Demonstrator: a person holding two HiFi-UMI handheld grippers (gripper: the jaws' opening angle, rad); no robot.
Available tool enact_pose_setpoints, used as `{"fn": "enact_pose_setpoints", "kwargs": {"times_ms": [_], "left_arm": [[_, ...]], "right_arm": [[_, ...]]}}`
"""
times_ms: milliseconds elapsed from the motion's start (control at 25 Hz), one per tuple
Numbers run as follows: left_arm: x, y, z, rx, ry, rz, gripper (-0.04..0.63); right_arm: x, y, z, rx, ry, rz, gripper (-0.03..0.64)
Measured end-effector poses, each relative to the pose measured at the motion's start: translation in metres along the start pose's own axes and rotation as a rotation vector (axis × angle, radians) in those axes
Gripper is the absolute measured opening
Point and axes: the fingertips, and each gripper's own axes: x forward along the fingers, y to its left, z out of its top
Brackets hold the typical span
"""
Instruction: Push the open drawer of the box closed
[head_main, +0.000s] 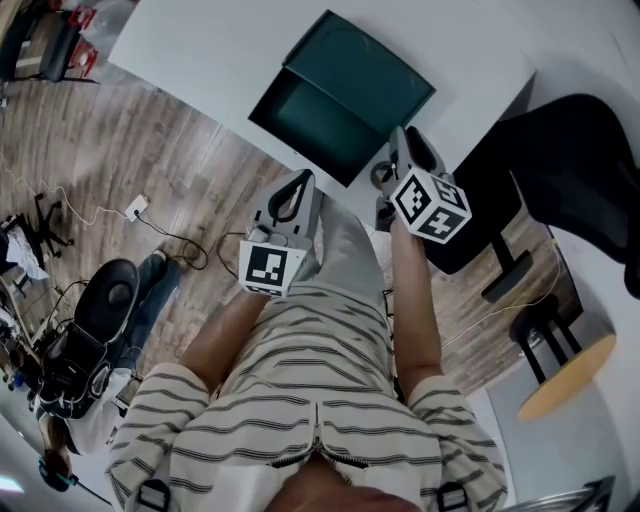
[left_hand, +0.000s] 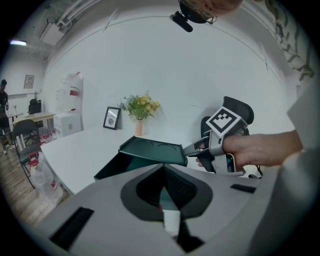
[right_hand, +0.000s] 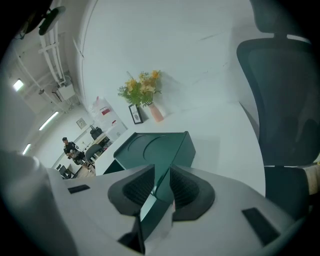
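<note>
The box (head_main: 365, 75) sits on the white worktop (head_main: 220, 40), close to the edge by the person. Its drawer (head_main: 315, 120) sticks far out toward the person.

The box is dark green and looks stiff, like hard card or plastic. I think it is light. The worktop looks smooth, so the box may slide away when the drawer gets a push. It is best to hold the box still at a corner. Then push with something flat on the middle of the drawer's front wall. A push at one end could twist the drawer and make it stick.

From above, the drawer looks empty. I see only its dark green floor. The lid of the box has two round shapes pressed into it, and nothing lies on top.

The left tongs (left_hand: 163, 166) are shut tight and hold nothing. They hang in the air near the drawer's front. The right tongs (right_hand: 162, 170) stand partly open. The near corner of the box shows in the gap between them, but I do not think the pads squeeze it.
</note>
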Motion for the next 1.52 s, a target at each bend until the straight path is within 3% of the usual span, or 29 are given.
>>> {"fn": "enact_pose_setpoints", "kwargs": {"times_ms": [480, 800, 1000, 1320, 1520], "left_arm": [[0.002, 0.031, -0.008, -0.019, 0.020, 0.021, 0.002], [0.017, 0.053, -0.022, -0.029, 0.042, 0.052, 0.002], [-0.005, 0.027, -0.031, 0.001, 0.060, 0.067, 0.002], [0.006, 0.036, -0.054, 0.071, 0.143, 0.089, 0.003], [0.014, 0.042, -0.066, 0.109, 0.175, 0.075, 0.051]], "right_arm": [[0.031, 0.006, -0.002, 0.082, 0.093, 0.000, 0.120], [0.053, -0.003, -0.005, 0.066, 0.134, -0.002, 0.120], [0.014, -0.009, -0.008, 0.058, 0.111, 0.011, 0.120], [0.015, -0.011, -0.008, 0.046, 0.109, 0.012, 0.123], [0.015, -0.008, -0.006, 0.037, 0.110, 0.013, 0.126]]}}
